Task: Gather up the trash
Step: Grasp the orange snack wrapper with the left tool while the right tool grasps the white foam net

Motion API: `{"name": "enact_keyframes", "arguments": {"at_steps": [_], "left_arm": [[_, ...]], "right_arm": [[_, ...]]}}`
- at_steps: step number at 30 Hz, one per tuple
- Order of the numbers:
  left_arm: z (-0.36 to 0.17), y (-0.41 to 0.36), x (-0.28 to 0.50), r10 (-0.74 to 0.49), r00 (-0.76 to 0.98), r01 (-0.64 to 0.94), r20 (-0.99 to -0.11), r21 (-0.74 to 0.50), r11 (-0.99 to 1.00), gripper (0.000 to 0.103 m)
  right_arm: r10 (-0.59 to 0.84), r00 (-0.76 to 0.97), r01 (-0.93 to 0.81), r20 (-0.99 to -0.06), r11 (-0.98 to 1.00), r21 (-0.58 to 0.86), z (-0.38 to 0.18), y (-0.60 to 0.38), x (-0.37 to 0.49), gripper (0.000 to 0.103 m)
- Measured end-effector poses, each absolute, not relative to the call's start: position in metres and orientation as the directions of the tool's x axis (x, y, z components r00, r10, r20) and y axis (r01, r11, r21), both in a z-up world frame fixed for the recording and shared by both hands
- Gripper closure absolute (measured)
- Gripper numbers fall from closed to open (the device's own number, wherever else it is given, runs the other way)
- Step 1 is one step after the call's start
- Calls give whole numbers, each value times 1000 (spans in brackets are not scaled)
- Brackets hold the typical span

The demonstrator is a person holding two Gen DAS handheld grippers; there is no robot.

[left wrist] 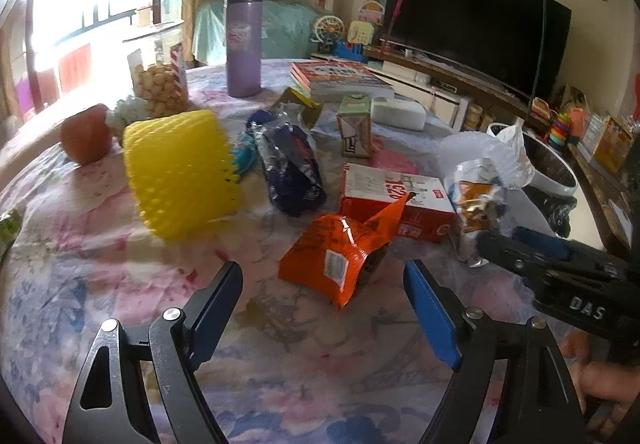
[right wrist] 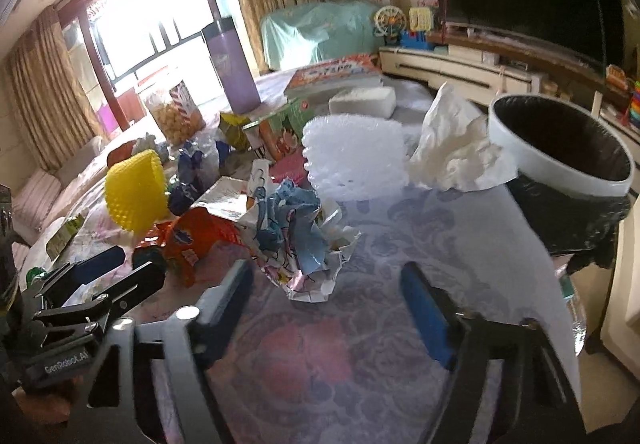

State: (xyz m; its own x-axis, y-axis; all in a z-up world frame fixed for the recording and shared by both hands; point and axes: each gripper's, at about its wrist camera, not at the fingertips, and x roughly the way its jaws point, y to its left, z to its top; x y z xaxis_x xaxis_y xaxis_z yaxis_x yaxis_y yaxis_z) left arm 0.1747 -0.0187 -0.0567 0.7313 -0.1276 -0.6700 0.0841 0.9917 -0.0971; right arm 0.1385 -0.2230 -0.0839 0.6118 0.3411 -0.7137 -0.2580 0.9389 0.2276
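My left gripper is open and empty, just short of an orange snack bag on the flowered tablecloth. My right gripper is open and empty, its fingers on either side of a crumpled printed wrapper. The orange bag also shows in the right wrist view, with the left gripper beside it. A white trash bin with a black liner stands off the table's right edge. A yellow foam net, a dark blue wrapper, a white foam net and crumpled white tissue lie on the table.
A red and white carton, a small green carton, a purple flask, stacked books, a snack jar, an apple and a white tissue pack crowd the table. A TV stands behind.
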Motion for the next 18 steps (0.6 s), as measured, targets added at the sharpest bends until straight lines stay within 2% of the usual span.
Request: {"name": "enact_keyframes", "arguments": {"at_steps": [1, 3, 4, 5, 6, 7, 8, 9, 12, 18], "left_arm": [[-57, -21, 176, -128, 729, 87, -673, -95, 992, 25], [-61, -24, 184, -151, 710, 110, -688, -104, 988, 46], [-63, -24, 188, -164, 700, 119, -696, -113, 986, 54], [-65, -24, 191, -178, 687, 126, -704, -125, 984, 71], [-67, -23, 195, -196, 671, 133, -715, -144, 981, 81], [-67, -23, 196, -206, 667, 137, -716, -155, 978, 81], [-66, -23, 195, -206, 670, 136, -714, -155, 978, 85], [-64, -21, 194, -206, 676, 139, -708, -153, 979, 88], [-60, -19, 187, -212, 686, 146, -696, -154, 977, 92], [-55, -25, 167, -254, 683, 172, -685, -187, 967, 94]], "right_arm": [[354, 599, -262, -718, 934, 242, -85, -223, 141, 40], [378, 576, -268, -725, 925, 270, -89, -222, 146, 51], [389, 570, -272, -724, 921, 280, -90, -223, 147, 54], [405, 562, -281, -722, 913, 294, -91, -223, 148, 61], [410, 561, -284, -719, 911, 299, -91, -224, 147, 66], [411, 563, -284, -717, 911, 299, -90, -225, 147, 69], [419, 562, -289, -714, 907, 305, -89, -226, 146, 79], [430, 557, -293, -710, 902, 317, -88, -228, 145, 83], [447, 553, -296, -704, 894, 336, -85, -235, 138, 85], [456, 551, -287, -699, 890, 354, -82, -246, 125, 86]]}}
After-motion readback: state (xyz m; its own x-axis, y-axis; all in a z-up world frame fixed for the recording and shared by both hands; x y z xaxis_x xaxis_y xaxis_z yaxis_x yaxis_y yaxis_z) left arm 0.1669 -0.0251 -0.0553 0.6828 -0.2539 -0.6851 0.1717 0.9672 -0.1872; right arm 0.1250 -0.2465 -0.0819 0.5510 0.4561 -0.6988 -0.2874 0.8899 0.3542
